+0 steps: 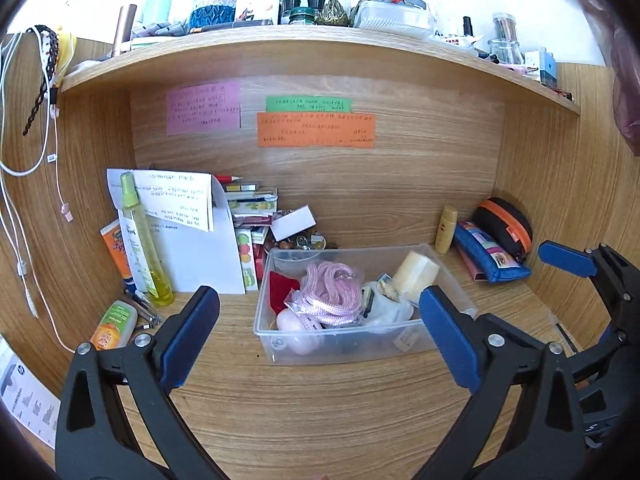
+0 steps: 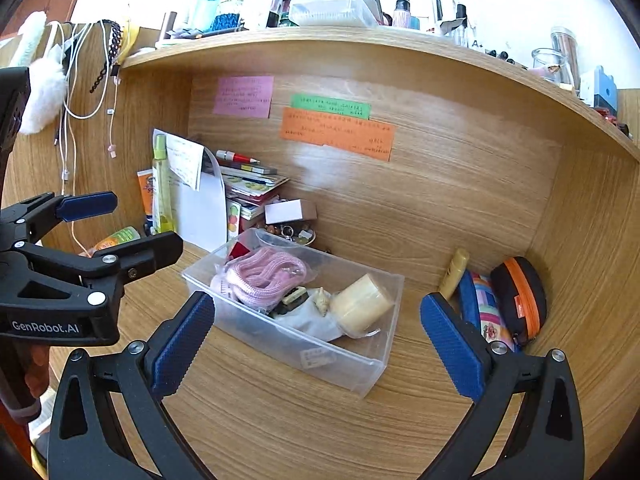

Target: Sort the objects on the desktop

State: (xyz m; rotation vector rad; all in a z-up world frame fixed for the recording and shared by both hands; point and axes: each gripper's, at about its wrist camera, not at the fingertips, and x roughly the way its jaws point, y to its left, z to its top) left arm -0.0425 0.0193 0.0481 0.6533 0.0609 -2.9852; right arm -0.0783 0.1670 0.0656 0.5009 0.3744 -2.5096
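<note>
Sitting mid-bench inside the wooden alcove, the clear plastic bin [image 1: 360, 336] is the collecting point for the sort. It already holds a pink cord bundle [image 1: 330, 292], a cream tape roll [image 1: 414, 276], a red cloth piece [image 1: 282, 286] and some small white items that cannot be identified. Its long axis runs left to right across the bench, slightly skewed in the right wrist view.

The bin lies directly ahead of both grippers and a little below them. The left gripper [image 1: 320, 336] frames it squarely, its two blue pads standing either side of the near wall without touching it. The right gripper [image 2: 316, 344] looks at the bin's near-right corner from the right; its jaws stand spread as wide as they go, with nothing between the pads. Both are released and empty. By judgement, the left gripper is the nearer to the bin, the right one the nearer to the loose items at the right.

Outward from the bin: a blue pencil case [image 1: 490, 256], a black pouch with orange zip [image 1: 506, 226] and a small yellow bottle [image 1: 447, 230] lie in the far right corner. At the left stand a tall yellow-green spray bottle [image 1: 142, 240], white papers [image 1: 192, 240], an orange tube [image 1: 116, 254], and a green-and-orange bottle [image 1: 112, 324] lying flat. A stack of books and cards [image 1: 252, 216] sits behind the bin. These remain unsorted, in my assessment.
</note>
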